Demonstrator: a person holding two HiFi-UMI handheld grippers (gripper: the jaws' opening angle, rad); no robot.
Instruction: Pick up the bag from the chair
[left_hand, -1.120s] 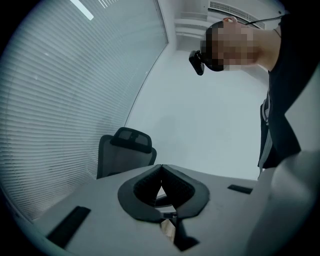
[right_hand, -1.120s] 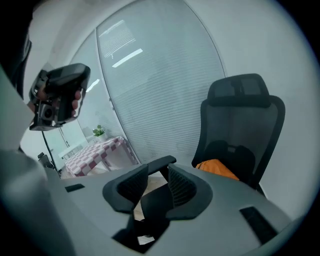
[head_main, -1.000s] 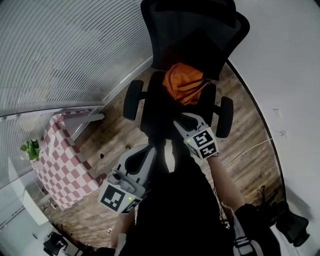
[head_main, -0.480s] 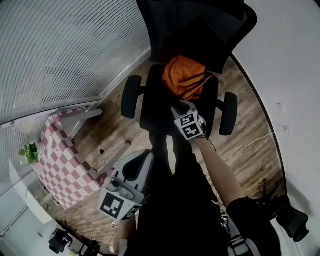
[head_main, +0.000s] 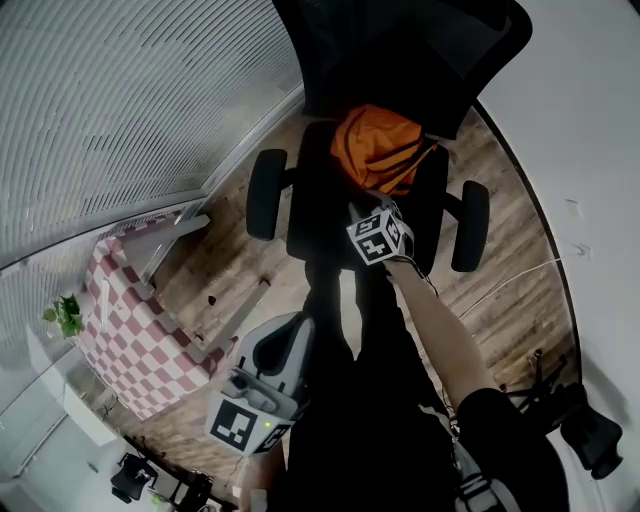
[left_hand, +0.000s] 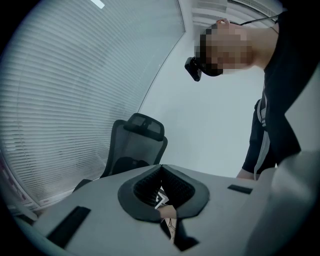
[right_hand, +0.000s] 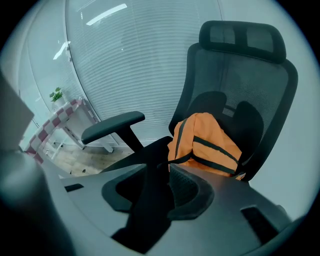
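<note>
Bag (right_hand: 207, 142), orange with dark stripes, sits on the chair (right_hand: 240, 65) seat against the backrest. We note the right gripper (right_hand: 160, 180) near it, jaws spread, empty. The left gripper (left_hand: 162, 210) is well back, jaws closed on nothing.

White blinds (head_main: 130, 90) are covering the window on the left, a pink checkered table (head_main: 130, 340) is standing below them on the wood floor (head_main: 225, 270), a small plant (head_main: 62, 315) is sitting on it, and a thin cable (head_main: 505, 288) is lying near the white wall (head_main: 590, 150)
</note>
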